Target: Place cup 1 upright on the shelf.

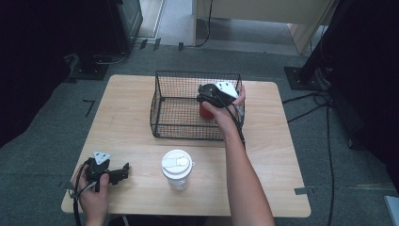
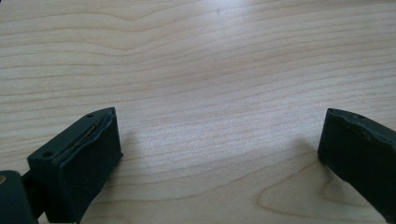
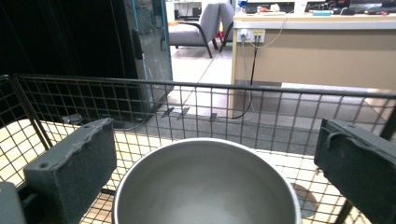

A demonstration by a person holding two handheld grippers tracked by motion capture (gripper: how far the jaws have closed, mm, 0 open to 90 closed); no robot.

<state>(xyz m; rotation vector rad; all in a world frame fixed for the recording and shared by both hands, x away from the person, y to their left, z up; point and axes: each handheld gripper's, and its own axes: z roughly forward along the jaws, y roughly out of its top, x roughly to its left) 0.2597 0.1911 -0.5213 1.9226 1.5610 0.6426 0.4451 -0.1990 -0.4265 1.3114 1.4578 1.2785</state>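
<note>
Right gripper view: my right gripper holds its jaws wide, clear of the cup inside the basket; my left gripper is wide, empty.

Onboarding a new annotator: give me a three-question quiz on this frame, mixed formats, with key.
1. True or false: the red cup stands inside the wire basket.
2. The right gripper has its jaws: A) clamped on the cup, B) open on either side of the cup's rim, C) shut on nothing.
3. Fill in: the white lidded cup stands on the table between the person's forearm and the ____ gripper.

Key: 1 true; 2 B; 3 left.
</note>
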